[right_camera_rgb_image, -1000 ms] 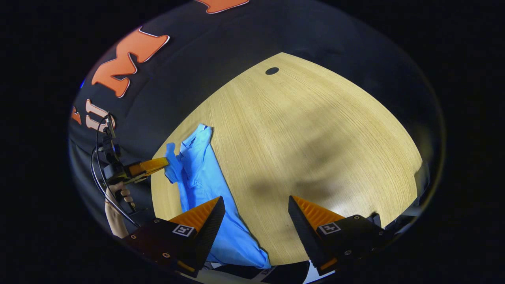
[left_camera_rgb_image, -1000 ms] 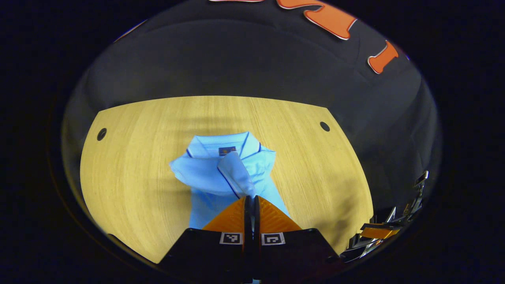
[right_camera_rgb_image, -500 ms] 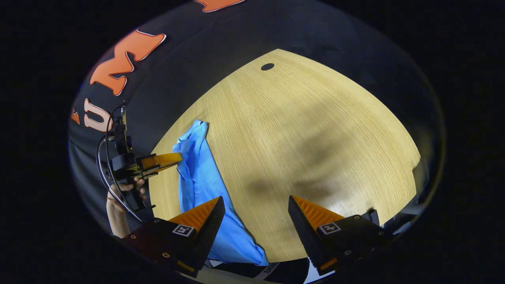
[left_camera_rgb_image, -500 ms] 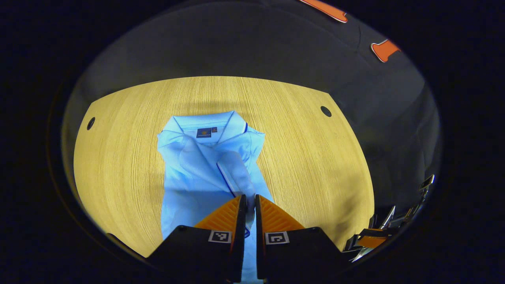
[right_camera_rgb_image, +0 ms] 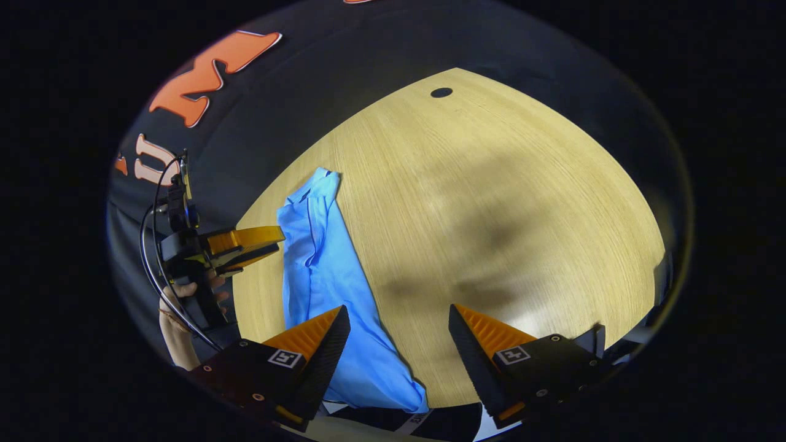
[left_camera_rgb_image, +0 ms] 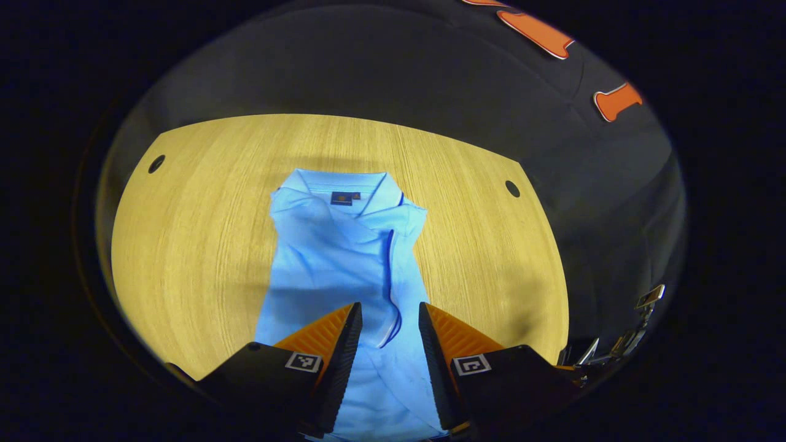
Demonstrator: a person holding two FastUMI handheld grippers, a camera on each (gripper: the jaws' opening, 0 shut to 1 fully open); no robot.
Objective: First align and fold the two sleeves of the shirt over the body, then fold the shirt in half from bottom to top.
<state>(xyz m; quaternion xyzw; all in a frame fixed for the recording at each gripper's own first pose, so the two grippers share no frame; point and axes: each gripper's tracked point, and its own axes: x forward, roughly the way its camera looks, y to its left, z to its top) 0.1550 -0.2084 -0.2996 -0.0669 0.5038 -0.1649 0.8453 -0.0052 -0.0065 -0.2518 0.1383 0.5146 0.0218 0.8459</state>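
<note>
Left gripper view: left tongs [left_camera_rgb_image: 389, 319] apart, holding nothing, above light blue polo shirt [left_camera_rgb_image: 344, 258].
Right tongs [right_camera_rgb_image: 399, 325]: wide apart, empty.
Shirt: flat on wooden table [left_camera_rgb_image: 196, 233], sleeves folded in.

Setting: we read this as a recording booth or lab, not a home.
Wall: black cloth [left_camera_rgb_image: 381, 67] spans the upper frame in both views and encloses the work area.
Work surface: a light wood-grain table [left_camera_rgb_image: 196, 202] fills the centre, with round cable holes [left_camera_rgb_image: 512, 188] near its far corners.
Equipment: at left in the right gripper view, a hand [right_camera_rgb_image: 184, 294] holds a cabled instrument [right_camera_rgb_image: 178, 245].
</note>
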